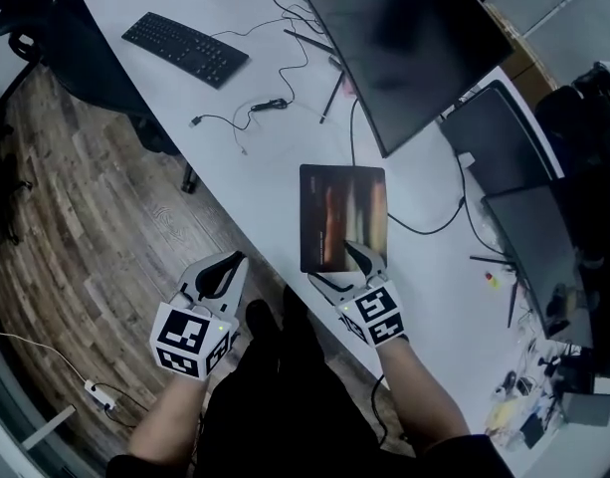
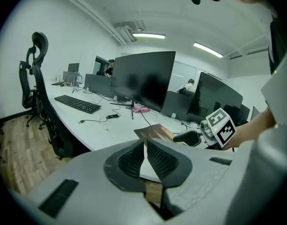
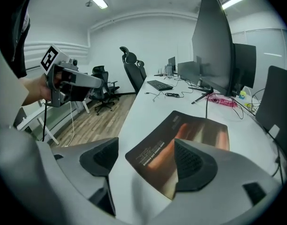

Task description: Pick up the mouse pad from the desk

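The mouse pad [image 1: 342, 217] lies flat on the white desk [image 1: 247, 179], in the middle of the head view. It is dark, with orange and brown stripes on it. A big dark monitor [image 1: 404, 48] stands just above it in the picture. A black keyboard [image 1: 185, 48] sits far off at the upper left, and a thin black cable [image 1: 265, 105] lies on the desk between the keyboard and the pad.

The right gripper [image 1: 344, 270] is at the bottom edge of the pad. Its jaws are wide apart and they hold nothing. In the right gripper view the pad [image 3: 180, 139] fills the middle. One jaw is over the pad's right side. The other jaw is over the bare desk, left of the pad's near corner. I cannot tell if a jaw touches the pad.

The left gripper [image 1: 225, 265] is at the lower left of the head view, past the desk edge and over the wood floor [image 1: 86, 217]. In the left gripper view its two jaws are pressed together with nothing between them. That view also shows a black chair [image 2: 35, 93] at the left side.
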Demonstrator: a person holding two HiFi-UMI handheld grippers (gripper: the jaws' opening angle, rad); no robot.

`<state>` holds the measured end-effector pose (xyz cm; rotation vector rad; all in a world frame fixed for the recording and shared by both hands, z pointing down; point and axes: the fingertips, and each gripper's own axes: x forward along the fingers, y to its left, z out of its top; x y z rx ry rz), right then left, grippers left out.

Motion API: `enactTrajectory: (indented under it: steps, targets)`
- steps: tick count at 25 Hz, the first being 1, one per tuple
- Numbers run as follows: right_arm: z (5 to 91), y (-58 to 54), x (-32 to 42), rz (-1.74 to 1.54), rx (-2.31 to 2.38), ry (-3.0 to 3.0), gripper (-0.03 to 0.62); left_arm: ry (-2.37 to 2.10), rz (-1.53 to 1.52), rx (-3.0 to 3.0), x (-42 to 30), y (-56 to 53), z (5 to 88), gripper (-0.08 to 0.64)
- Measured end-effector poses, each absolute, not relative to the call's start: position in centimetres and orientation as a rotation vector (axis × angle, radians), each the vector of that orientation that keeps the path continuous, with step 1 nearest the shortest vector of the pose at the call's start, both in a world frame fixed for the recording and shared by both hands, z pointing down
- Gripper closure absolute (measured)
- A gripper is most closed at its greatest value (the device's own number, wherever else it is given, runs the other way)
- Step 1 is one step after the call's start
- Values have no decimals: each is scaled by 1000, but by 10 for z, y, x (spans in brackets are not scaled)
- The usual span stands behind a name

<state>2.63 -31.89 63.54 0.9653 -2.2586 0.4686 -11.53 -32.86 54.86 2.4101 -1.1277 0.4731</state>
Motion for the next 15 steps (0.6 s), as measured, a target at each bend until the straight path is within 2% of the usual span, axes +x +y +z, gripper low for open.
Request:
enactTrajectory:
  steps: [15]
  targets:
    - [690, -322, 23, 456, 910, -2153, 181, -1075, 493, 2392, -103, -330, 582, 532]
